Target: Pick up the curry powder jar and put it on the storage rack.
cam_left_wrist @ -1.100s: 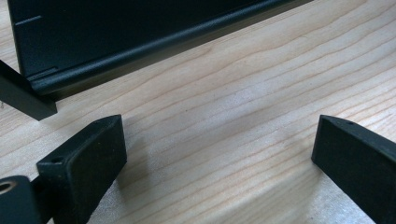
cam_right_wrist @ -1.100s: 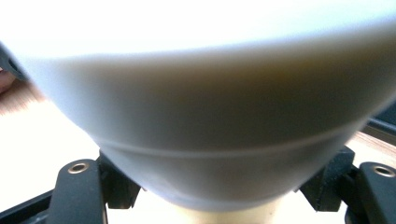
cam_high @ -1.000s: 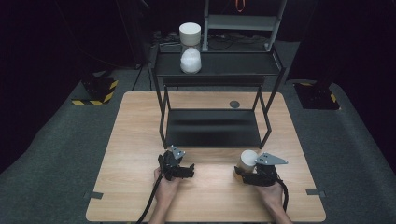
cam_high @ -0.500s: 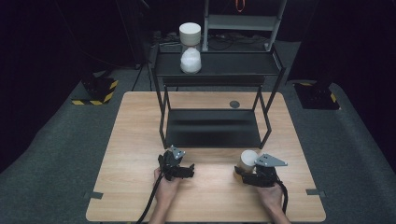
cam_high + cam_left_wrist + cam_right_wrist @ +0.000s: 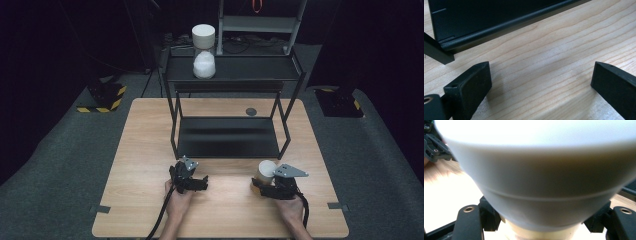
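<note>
Low right of centre in the high view, the paper cup [image 5: 266, 171] is clamped near its base by the right tongs [image 5: 261, 186]; light, crushable, best gripped gently. Left tongs [image 5: 199, 183] gape wide, empty.

White cup [image 5: 266, 170]; black rack [image 5: 227, 136]; pale wood-grain table [image 5: 145, 150]; yellow-and-black striped base [image 5: 102, 97] on grey floor [image 5: 55, 165]

black rack [image 5: 227, 137], white cylinder [image 5: 203, 36], wooden table [image 5: 145, 145]
</note>
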Action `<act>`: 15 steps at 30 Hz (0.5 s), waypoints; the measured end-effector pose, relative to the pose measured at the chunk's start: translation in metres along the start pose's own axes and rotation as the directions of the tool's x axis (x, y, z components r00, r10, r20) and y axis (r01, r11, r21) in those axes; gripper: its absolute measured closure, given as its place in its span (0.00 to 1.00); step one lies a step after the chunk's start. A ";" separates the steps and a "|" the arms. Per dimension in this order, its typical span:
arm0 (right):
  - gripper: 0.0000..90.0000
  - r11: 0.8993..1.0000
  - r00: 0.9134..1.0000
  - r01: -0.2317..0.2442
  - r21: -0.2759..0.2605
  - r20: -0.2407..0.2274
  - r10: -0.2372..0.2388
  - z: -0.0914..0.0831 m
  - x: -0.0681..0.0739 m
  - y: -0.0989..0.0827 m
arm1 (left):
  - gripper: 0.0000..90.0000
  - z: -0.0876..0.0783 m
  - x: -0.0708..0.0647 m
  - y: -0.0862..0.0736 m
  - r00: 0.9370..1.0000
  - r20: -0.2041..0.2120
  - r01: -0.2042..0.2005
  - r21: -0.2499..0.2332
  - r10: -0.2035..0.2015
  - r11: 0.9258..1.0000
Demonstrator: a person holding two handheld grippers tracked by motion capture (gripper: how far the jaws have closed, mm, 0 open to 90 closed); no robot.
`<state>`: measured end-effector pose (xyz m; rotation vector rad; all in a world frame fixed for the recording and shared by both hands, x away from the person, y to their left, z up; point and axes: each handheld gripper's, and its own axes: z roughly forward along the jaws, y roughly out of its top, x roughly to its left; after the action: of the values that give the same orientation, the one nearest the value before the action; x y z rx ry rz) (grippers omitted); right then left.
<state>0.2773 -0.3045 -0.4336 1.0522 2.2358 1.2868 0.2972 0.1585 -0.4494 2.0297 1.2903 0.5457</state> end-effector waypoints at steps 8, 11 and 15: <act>0.34 1.000 1.000 -0.010 -0.007 -0.004 0.010 -0.004 -0.004 0.004 | 0.03 0.000 0.000 0.000 1.000 0.000 0.000 0.000 0.000 1.000; 0.34 1.000 1.000 -0.009 -0.008 -0.008 0.009 -0.005 -0.006 0.006 | 0.03 0.000 0.000 0.000 1.000 0.000 0.000 0.000 0.000 1.000; 0.34 1.000 1.000 -0.005 -0.005 -0.007 0.005 -0.006 -0.008 0.011 | 0.03 0.000 0.000 0.000 1.000 0.000 0.000 0.000 0.000 1.000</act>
<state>0.2832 -0.3104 -0.4220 1.0535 2.2354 1.2997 0.2972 0.1585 -0.4495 2.0294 1.2905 0.5457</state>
